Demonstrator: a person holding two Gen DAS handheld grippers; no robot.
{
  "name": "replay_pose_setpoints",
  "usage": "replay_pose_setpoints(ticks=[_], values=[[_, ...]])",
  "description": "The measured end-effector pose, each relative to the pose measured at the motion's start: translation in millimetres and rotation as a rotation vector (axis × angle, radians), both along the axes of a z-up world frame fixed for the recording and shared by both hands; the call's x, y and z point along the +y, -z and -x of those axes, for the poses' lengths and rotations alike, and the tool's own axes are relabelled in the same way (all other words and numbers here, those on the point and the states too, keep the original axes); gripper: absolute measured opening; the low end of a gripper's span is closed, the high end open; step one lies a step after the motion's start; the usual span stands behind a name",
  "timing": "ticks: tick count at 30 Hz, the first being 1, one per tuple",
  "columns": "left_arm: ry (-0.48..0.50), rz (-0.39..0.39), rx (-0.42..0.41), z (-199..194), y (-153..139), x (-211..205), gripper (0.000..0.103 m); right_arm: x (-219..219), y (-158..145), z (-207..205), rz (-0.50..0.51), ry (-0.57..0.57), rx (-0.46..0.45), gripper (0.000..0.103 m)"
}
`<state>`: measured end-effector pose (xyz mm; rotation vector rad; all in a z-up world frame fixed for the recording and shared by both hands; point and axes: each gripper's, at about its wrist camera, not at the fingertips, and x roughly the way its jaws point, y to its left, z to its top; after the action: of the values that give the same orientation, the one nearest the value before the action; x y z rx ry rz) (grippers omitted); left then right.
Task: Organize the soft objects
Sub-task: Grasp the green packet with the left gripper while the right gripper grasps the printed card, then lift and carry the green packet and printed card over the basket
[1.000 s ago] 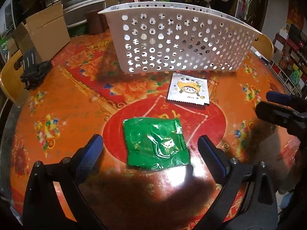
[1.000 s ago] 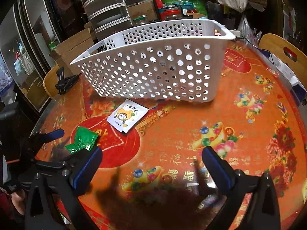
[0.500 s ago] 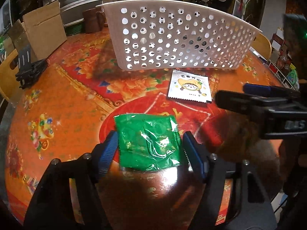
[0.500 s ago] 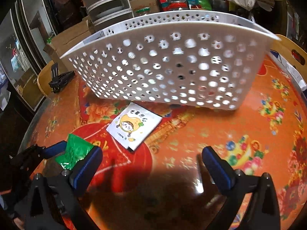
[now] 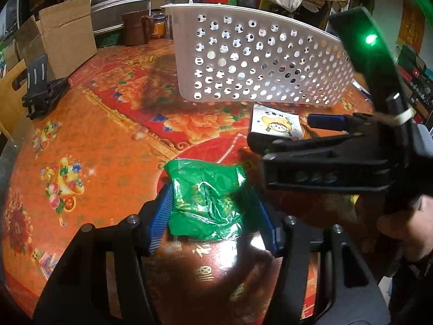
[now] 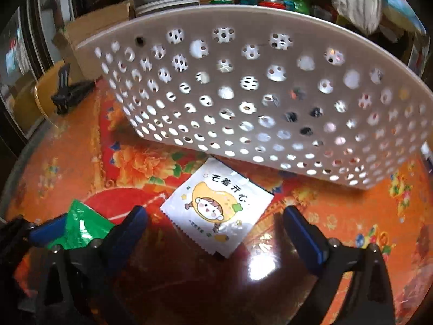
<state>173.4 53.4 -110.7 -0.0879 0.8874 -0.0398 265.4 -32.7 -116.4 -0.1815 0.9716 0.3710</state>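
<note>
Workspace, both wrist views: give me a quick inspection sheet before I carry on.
Surface: round table with glossy red-orange floral cover, glare patches.
Job's things: green packet crumpled between the left gripper's pads; white cartoon packet flat, in front of the white perforated basket.
Clutter: black clamp-like tool at the table's far left edge; cardboard box and brown mug beyond.
Grippers: left gripper closing, pads pressing the green packet; right gripper wide but closing, white packet between its fingers, not touched.
Cables: nothing seen.
Surroundings: stacked drawers, bags, wooden chairs; the person's hand on the right gripper.
</note>
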Motion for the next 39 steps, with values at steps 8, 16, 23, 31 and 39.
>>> replay_pose_setpoints(ticks=[8, 16, 23, 31, 39], values=[[-0.005, 0.019, -0.007, 2.1, 0.0, 2.6, 0.056, 4.5, -2.4, -2.0, 0.015, 0.002, -0.016, 0.079], [-0.007, 0.011, -0.005, 2.0, 0.2, 1.6, 0.056, -25.0, -10.5, 5.8, 0.0, -0.019, -0.025, 0.044], [-0.014, 0.013, -0.009, 2.6, -0.1, 1.9, 0.053, -43.5, -15.2, 16.2, -0.048, -0.043, -0.015, 0.012], [0.001, 0.004, -0.069, 12.9, -7.6, -2.0, 0.03, -76.8, -34.0, 52.1, -0.112, -0.061, -0.057, 0.011], [-0.001, 0.009, -0.094, 23.4, -14.4, -4.6, 0.017, -106.8, -50.1, 75.9, -0.172, -0.051, -0.086, 0.01]])
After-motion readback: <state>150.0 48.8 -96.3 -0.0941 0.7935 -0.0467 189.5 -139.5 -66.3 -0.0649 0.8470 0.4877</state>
